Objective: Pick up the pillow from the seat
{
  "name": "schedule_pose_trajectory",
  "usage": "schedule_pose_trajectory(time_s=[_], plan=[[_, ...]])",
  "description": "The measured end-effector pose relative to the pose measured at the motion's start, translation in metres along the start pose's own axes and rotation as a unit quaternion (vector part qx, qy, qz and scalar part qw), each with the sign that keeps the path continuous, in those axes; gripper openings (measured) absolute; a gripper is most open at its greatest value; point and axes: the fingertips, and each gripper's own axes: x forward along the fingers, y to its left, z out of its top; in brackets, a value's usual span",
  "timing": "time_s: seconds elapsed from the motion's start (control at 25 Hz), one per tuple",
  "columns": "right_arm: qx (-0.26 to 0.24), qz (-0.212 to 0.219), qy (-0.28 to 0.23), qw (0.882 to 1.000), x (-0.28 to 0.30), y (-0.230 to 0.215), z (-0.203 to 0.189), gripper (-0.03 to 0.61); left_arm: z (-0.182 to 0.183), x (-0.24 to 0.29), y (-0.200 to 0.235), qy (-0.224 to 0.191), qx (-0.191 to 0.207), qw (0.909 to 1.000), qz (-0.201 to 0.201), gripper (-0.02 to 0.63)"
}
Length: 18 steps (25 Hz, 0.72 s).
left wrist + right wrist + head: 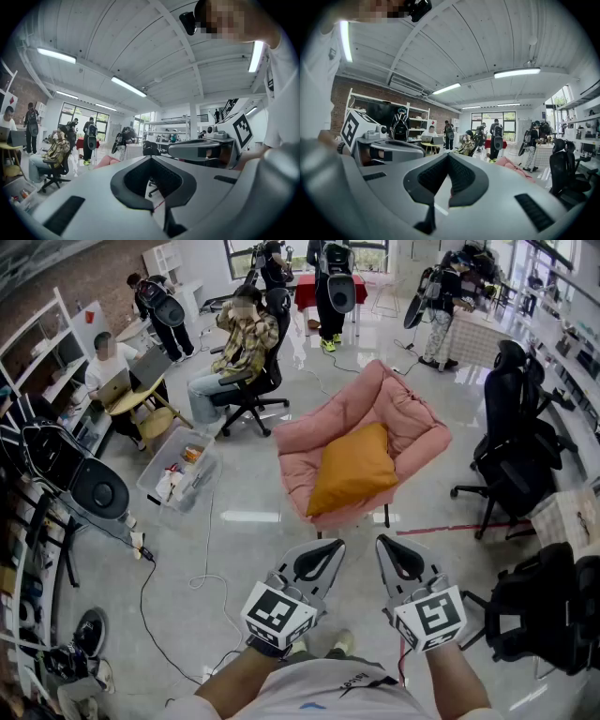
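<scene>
Left gripper (317, 559) and right gripper (401, 559) are hovering side by side, jaws pressed together and empty, well short of the orange pillow (352, 470) lying on the pink seat (412, 413). Opening them before reaching its near edge looks wise.

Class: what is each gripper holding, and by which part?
Nothing is held: the left gripper and right gripper are shut and empty; the orange pillow lies on the pink seat.

Mustard-orange pillow (353, 470); salmon-pink seat (412, 423). Grey left tongs (323, 554) and right tongs (392, 551), black-lined, with black-and-white square-patterned marker cubes (277, 613). Pale grey glossy floor (234, 549); black office chair (511, 465).
</scene>
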Motion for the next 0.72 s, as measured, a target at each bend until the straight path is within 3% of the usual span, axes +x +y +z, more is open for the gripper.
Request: schedule_pose_trajectory(time_s=[0.72], plan=[[0.021,0.006,-0.014,1.000,0.001,-0.009,-0.006,0.015,-0.007,0.005,0.000,0.000,-0.001,1.0000,0.004,0.009]])
